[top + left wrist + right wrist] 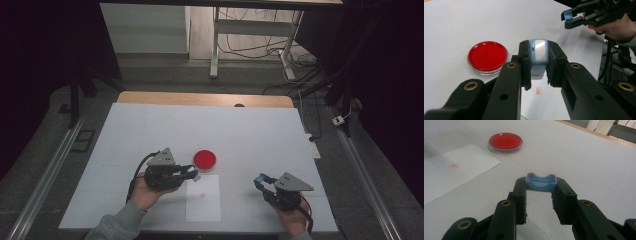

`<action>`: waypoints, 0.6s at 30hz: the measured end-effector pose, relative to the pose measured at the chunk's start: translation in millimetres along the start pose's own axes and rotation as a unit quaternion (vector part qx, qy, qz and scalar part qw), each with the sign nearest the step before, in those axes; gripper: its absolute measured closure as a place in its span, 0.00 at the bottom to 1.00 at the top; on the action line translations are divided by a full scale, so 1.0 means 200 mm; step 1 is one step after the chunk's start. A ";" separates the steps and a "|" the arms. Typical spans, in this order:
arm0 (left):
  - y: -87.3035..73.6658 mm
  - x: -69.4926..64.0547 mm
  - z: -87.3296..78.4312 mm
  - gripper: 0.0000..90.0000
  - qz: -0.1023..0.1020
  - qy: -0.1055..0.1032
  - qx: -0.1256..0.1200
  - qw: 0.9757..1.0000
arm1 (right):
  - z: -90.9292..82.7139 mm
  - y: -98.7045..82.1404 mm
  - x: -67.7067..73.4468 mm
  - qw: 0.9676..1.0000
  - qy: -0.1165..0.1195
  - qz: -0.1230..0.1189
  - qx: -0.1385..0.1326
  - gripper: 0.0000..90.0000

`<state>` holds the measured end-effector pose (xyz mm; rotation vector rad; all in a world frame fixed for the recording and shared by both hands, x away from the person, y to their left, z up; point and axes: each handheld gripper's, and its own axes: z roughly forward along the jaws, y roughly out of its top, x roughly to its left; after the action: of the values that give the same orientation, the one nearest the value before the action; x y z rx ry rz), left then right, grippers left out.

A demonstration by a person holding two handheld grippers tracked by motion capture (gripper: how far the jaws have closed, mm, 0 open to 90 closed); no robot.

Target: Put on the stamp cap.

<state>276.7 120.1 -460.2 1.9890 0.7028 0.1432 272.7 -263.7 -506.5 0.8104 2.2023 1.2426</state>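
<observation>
Red dish (205, 159) betw. two hand-held grippers, on table (150, 130).

On the worktop (150, 130), the dish (204, 159) is set just behind the paper sheet (203, 200); both are flanked by the left tool (192, 172) and right tool (261, 181).

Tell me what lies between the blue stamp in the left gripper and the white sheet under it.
Nothing visible. The left gripper holds the blue stamp above the white sheet, near its small red mark; the red dish sits off to the side.
</observation>
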 end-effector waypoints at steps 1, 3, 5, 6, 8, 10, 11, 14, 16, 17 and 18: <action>0.00 0.00 0.00 0.84 0.000 0.000 0.000 1.000 | 0.00 0.00 0.00 1.000 0.002 -0.002 0.001 0.72; 0.00 0.00 0.00 0.84 0.000 0.000 0.000 1.000 | 0.01 0.01 0.01 1.000 0.005 -0.003 0.000 0.72; 0.00 0.00 0.00 0.84 -0.001 0.000 0.000 1.000 | 0.02 0.01 0.02 1.000 0.008 -0.004 -0.001 0.72; 0.00 0.00 0.00 0.84 0.000 0.000 0.000 1.000 | 0.02 0.01 0.03 1.000 0.008 -0.006 0.000 0.72; 0.00 0.00 0.00 0.84 0.000 -0.001 0.001 1.000 | 0.02 0.02 0.03 1.000 0.007 -0.007 -0.002 0.72; 0.00 0.00 0.01 0.84 -0.001 -0.001 0.001 1.000 | 0.02 0.02 0.04 1.000 0.010 -0.006 -0.005 0.72; 0.00 0.00 0.01 0.84 -0.001 -0.001 0.001 1.000 | 0.02 0.02 0.04 1.000 0.010 -0.006 -0.004 0.72; 0.00 0.00 0.01 0.84 -0.002 0.000 0.000 1.000 | 0.03 0.03 0.05 1.000 0.011 -0.006 -0.006 0.72; 0.00 0.00 0.01 0.84 -0.002 0.000 -0.001 1.000 | 0.03 0.03 0.05 1.000 0.011 -0.008 -0.006 0.72; 0.00 0.00 0.01 0.84 -0.002 0.000 -0.001 1.000 | 0.04 0.03 0.06 1.000 0.014 -0.008 -0.008 0.72; 0.00 0.00 0.01 0.84 -0.002 0.000 -0.001 1.000 | 0.04 0.04 0.06 1.000 0.014 -0.009 -0.007 0.72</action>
<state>277.3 119.3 -460.8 1.9856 0.7063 0.1407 271.0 -247.2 -505.4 0.7701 2.2172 1.2661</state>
